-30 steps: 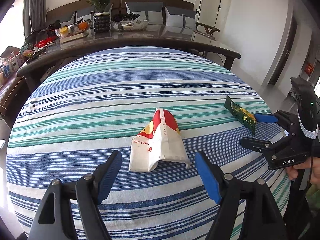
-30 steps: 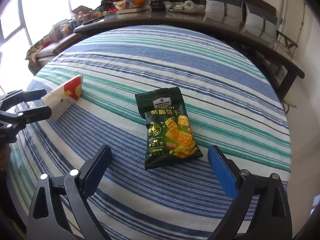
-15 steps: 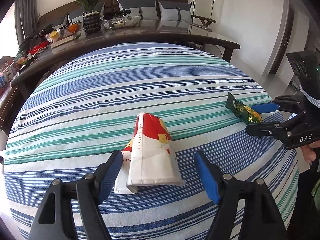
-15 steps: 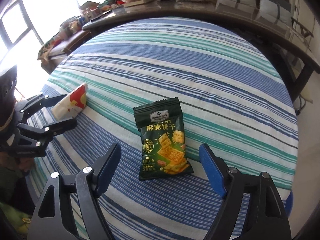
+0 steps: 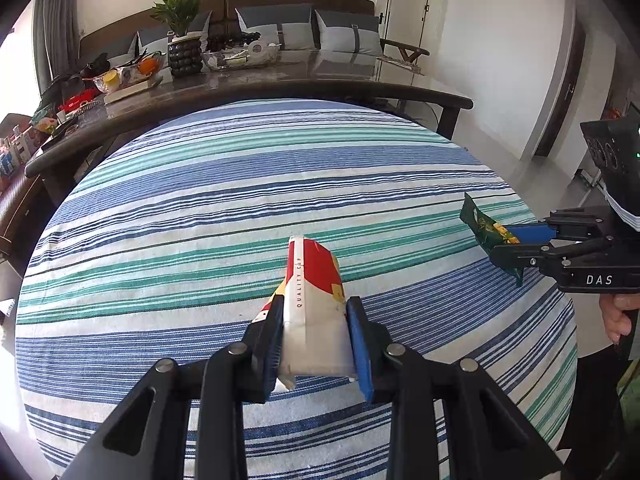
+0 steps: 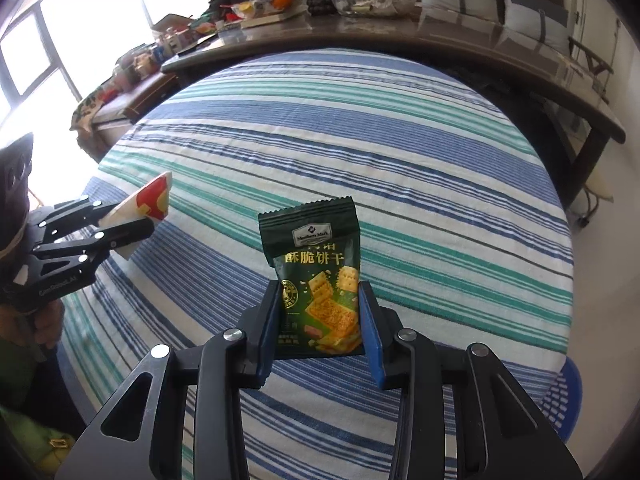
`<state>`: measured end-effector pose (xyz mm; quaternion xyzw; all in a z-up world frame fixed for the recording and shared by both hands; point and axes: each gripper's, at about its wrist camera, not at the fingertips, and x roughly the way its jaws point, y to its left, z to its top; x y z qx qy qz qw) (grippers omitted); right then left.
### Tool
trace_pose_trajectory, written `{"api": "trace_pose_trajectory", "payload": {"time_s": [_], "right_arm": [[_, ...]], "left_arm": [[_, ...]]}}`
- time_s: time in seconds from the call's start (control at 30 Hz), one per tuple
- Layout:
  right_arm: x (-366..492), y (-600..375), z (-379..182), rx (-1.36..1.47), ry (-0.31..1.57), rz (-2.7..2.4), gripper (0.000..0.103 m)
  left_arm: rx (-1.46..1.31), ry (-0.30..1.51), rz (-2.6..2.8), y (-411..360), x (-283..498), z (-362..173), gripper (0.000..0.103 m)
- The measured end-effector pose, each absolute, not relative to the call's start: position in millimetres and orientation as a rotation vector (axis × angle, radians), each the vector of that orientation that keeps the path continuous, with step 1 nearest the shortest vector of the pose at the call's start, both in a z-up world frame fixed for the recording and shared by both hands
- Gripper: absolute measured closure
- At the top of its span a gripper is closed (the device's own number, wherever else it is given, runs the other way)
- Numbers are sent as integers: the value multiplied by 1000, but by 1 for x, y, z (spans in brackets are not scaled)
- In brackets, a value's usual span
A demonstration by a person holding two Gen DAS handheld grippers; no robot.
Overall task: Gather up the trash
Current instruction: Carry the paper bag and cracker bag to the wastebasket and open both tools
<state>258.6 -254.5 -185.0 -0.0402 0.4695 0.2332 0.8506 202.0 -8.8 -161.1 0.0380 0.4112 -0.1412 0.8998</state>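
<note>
A flattened white, red and yellow paper cup [image 5: 314, 276] sits between the blue pads of my left gripper [image 5: 316, 306], whose jaws are closing and press on both its sides. The right wrist view shows the same cup [image 6: 148, 204] in the left gripper [image 6: 134, 220], slightly above the striped tablecloth [image 6: 400, 160]. My right gripper [image 6: 320, 288] has its jaws closing on the lower half of a dark green cracker packet [image 6: 316, 248], which stands upright with both pads touching it. From the left wrist view the packet [image 5: 480, 226] pokes out of the right gripper [image 5: 506, 240].
The round table's striped cloth [image 5: 240, 200] carries nothing else. Behind it stands a long dark table [image 5: 280, 84] with a potted plant [image 5: 180, 36], fruit bowl and clutter, then cushions. A blue stool [image 6: 568, 392] is at the table's right edge. A hand [image 5: 620, 316] holds the right gripper.
Both grippers went from wide open to closed on their items. The cup turned end-on between the left pads, and the packet rose upright off the cloth in the right gripper.
</note>
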Motion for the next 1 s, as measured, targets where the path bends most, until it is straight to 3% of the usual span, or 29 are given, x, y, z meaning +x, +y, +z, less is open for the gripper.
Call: {"api": "trace_pose_trajectory", "payload": {"time_s": [1.0], "right_arm": [[221,-277,-176,-8,950,472,66]], "left_arm": [[184,792,-295,-61,172,-146,72]]}}
